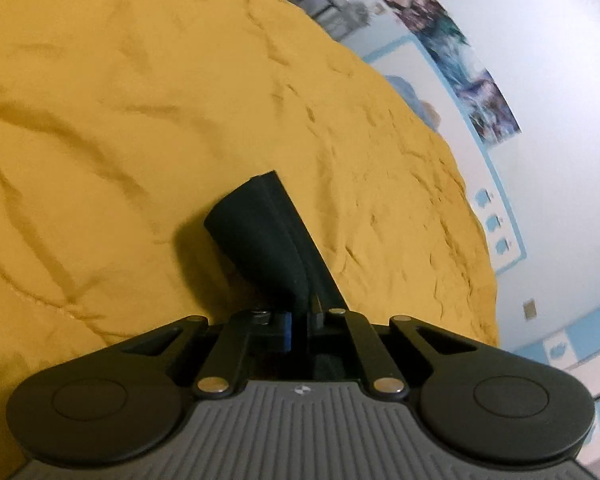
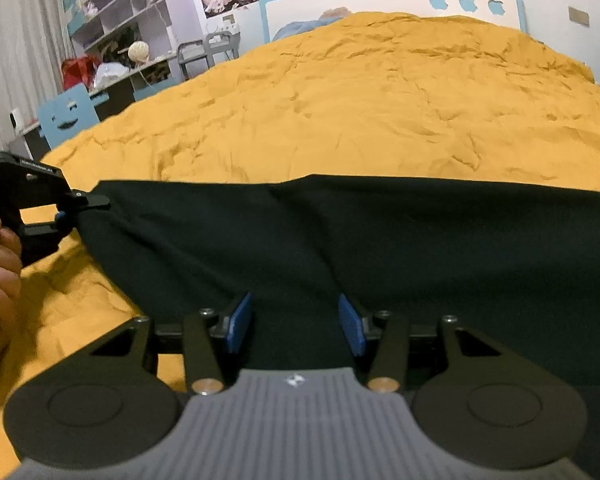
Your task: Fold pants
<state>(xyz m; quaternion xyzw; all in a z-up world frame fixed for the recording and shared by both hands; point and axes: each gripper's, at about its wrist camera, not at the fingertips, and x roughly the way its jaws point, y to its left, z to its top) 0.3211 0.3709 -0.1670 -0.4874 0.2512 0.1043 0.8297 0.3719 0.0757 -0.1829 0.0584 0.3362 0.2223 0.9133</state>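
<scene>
Pants point(image 2: 340, 240) lie across rumpled yellow bedspread point(image 2: 360, 100)

Pants point(image 2: 340, 240) cut off at right edge & under right hand-held gripper point(image 2: 296, 324); wall posters point(image 1: 452, 52) blurred.

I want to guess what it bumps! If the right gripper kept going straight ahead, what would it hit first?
Probably the dark pants. The right gripper has open jaws with that cloth already lying between them and spread right ahead. Beyond is the yellow bedcover.
</scene>
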